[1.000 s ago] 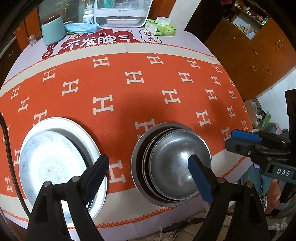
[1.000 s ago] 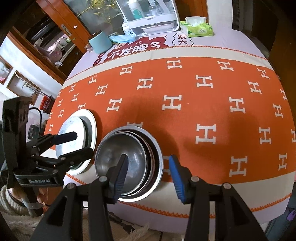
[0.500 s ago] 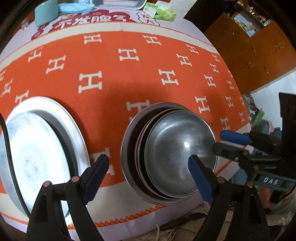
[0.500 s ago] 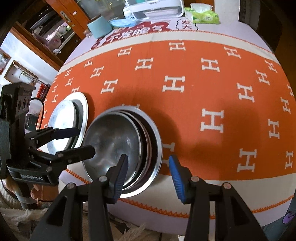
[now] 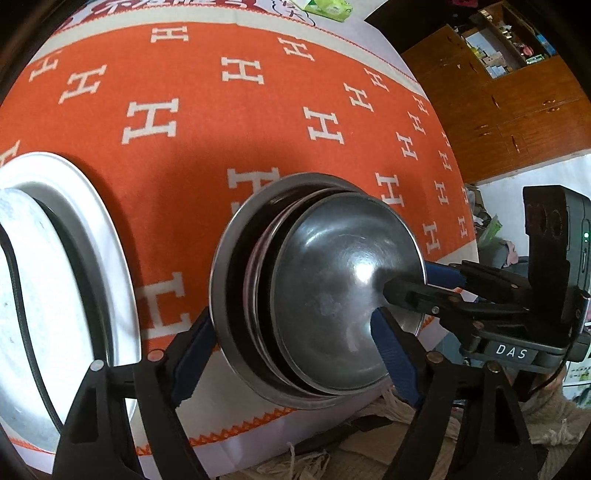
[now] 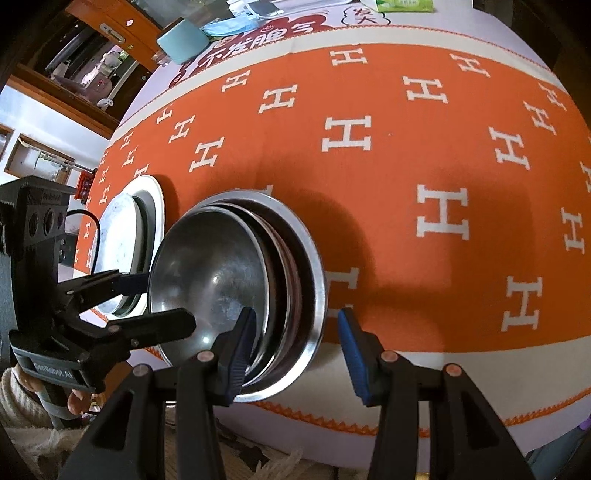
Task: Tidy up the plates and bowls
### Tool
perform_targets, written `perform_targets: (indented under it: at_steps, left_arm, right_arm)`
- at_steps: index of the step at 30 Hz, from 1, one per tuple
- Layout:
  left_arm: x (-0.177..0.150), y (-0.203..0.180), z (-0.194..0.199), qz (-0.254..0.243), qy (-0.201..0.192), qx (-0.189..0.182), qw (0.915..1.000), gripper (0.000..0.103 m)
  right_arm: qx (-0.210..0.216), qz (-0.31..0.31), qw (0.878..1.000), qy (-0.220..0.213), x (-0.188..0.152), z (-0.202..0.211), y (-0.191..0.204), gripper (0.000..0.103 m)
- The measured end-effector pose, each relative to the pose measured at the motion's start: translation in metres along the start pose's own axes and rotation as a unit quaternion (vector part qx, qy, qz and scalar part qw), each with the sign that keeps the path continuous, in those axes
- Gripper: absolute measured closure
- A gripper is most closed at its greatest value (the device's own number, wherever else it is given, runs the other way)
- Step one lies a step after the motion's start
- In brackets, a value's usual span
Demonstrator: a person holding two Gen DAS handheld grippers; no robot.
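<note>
- At the left, a stack of round white plates (image 5: 55,295) lies flat near the front edge of the orange cloth with white H marks (image 5: 207,122). The left wrist view shows only its right part; the right wrist view (image 6: 125,236) shows its whole rim.
- Just right of it, apart, stands a nest of round steel bowls (image 5: 332,288), mouths up, the top one tilted toward the left.
- The left gripper (image 5: 291,354) straddles the nest's near left rim; its jaws have just been closing, spread, pads not visibly pressing.
- The right gripper (image 6: 295,350) stands half spread astride the near right rim, no squeeze visible.
- Only the right wrist view shows a pale blue cylindrical container (image 6: 183,42) and a green tissue pack (image 6: 404,4) at the far edge.
</note>
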State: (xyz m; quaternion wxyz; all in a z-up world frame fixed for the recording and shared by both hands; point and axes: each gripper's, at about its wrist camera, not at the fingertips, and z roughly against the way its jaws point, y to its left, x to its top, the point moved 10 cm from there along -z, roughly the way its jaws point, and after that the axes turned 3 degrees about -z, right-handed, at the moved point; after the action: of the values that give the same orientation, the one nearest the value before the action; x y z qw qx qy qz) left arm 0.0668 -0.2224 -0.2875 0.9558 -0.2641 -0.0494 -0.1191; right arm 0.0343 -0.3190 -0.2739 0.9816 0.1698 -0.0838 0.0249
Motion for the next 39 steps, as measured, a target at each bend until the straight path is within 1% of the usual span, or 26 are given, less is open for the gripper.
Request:
perform_targets:
  at_steps: [1, 5, 7, 12, 15, 17, 19, 20, 23, 35, 39]
  left_arm:
    - [0.0, 0.0, -0.001, 0.002, 0.002, -0.001, 1.0, 0.028]
    - [-0.001, 0.004, -0.005, 0.009, 0.009, 0.004, 0.9999, 0.037]
    - [-0.002, 0.006, -0.008, 0.011, 0.015, 0.01, 0.9998, 0.044]
    - [-0.007, 0.012, -0.011, 0.019, 0.026, 0.017, 0.9993, 0.054]
    - [-0.009, 0.016, -0.01, 0.021, 0.03, 0.026, 0.999, 0.062]
    - [-0.009, 0.019, -0.01, 0.023, 0.033, 0.033, 0.9987, 0.063]
    - [-0.01, 0.019, -0.01, 0.022, 0.034, 0.036, 0.9985, 0.064]
    - [-0.011, 0.019, -0.01, 0.02, 0.037, 0.042, 0.9982, 0.064]
    - [-0.012, 0.02, -0.009, 0.014, 0.038, 0.053, 0.9978, 0.065]
    - [-0.012, 0.014, -0.008, 0.008, 0.04, 0.055, 0.9976, 0.065]
    - [-0.012, 0.013, -0.007, 0.015, 0.038, 0.053, 0.9978, 0.065]
  right_arm:
    - [0.001, -0.001, 1.0, 0.001, 0.0, -0.001, 0.0, 0.057]
    - [0.004, -0.003, 1.0, 0.007, -0.001, -0.003, 0.0, 0.057]
    - [0.006, -0.004, 1.0, 0.01, -0.001, -0.004, 0.0, 0.057]
    - [0.008, -0.01, 1.0, 0.016, -0.001, -0.005, 0.0, 0.057]
    - [0.007, -0.011, 1.0, 0.019, -0.002, -0.006, 0.0, 0.057]
    - [0.009, -0.011, 1.0, 0.022, -0.003, -0.006, 0.001, 0.057]
    - [0.013, -0.01, 1.0, 0.024, -0.003, -0.007, 0.003, 0.062]
    - [0.012, -0.007, 1.0, 0.025, -0.004, -0.007, 0.005, 0.062]
    - [0.0, -0.001, 1.0, 0.025, -0.004, -0.007, 0.005, 0.063]
    - [-0.01, -0.024, 0.999, 0.032, -0.003, -0.007, 0.0, 0.07]
    - [-0.015, -0.025, 0.999, 0.032, -0.001, -0.006, 0.0, 0.071]
